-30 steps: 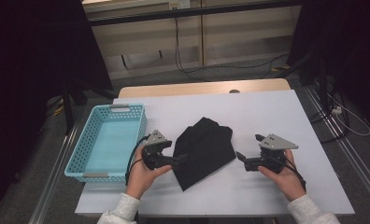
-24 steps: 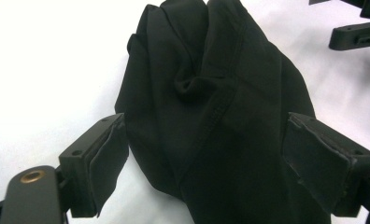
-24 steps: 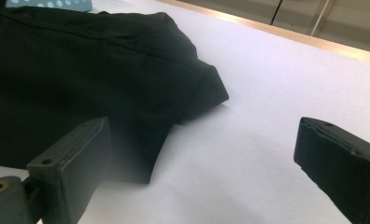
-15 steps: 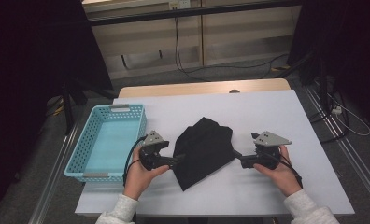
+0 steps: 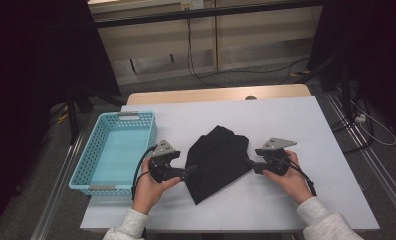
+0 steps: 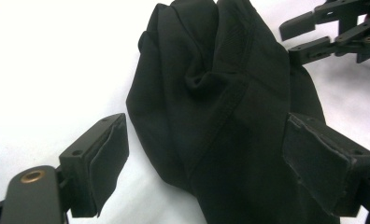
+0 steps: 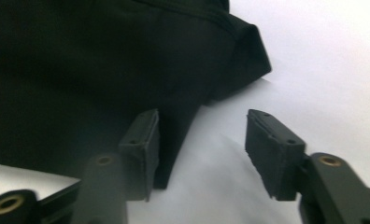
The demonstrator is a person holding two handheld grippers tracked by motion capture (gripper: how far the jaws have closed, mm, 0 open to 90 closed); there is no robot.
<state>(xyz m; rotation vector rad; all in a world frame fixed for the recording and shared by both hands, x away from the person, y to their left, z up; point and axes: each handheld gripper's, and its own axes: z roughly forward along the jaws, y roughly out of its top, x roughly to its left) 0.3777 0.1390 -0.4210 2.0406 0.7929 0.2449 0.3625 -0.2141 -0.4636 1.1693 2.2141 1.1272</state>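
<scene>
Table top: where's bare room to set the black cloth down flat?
Free: the white table behind the black cloth, and its right side past the right gripper. Crowded: between the left gripper and the blue basket.

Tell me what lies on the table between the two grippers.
A crumpled black cloth lies between the left gripper and the right gripper, plain in the high view. Each gripper's jaws stand at one edge of it, not pressing on it.

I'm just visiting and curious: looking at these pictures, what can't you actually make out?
- High view: the black garment is bunched, so its type is unclear.
- Left gripper view: the picture's bottom edge cuts off the garment's near end.
- Right gripper view: whether the right gripper grips the cloth edge is unclear; one jaw overlaps it.
- High view: the blue basket hides the table beneath it.
</scene>
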